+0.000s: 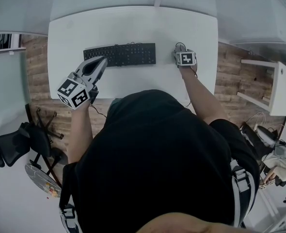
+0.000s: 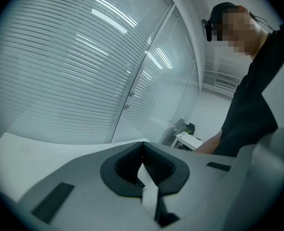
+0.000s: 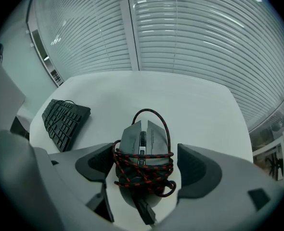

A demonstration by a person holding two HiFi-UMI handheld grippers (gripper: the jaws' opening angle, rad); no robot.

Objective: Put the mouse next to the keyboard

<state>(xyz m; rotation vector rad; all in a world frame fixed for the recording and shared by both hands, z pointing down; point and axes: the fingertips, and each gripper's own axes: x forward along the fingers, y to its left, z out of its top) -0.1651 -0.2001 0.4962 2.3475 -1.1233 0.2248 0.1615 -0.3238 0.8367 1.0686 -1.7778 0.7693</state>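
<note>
Showing the mouse [image 3: 143, 148], grey, nose toward 12 o'clock, at rest on the white desk [image 3: 180, 100], with its red-and-black braided cord [image 3: 149, 174] wound round the body and looped over the nose. Flanked at 9 and 3 o'clock by the fingers [image 3: 196, 165] of the right gripper [image 3: 147, 165], spread apart, with a sliver of desk visible on the 3 o'clock side and no evident squeeze on the shell; contact between the 9 o'clock pad and the cord not resolvable. Placed, in the head view, at 3 o'clock of the black keyboard [image 1: 119, 54], near its end but apart from it, roughly level with the key rows. Further out, at 7 o'clock of the keyboard: the left gripper [image 1: 100, 62], held above the near edge of the desk, fingers [image 2: 156, 170] pressed together on nothing, tilted up toward the window blinds [image 2: 74, 66].

Judged as the closing step: mouse already beside the keyboard, grip slack around it. Equally readable as the instant ahead of a grasp; not decidable from one moment. Calls next for a straight retreat toward 6 o'clock, fingers wide so as not to snag the loose cord loops and drag the mouse off its spot. Failing that, if a closer placement is wanted, calls for a gentle pinch across the cord-wrapped flanks and a short slide toward 9 o'clock.
</note>
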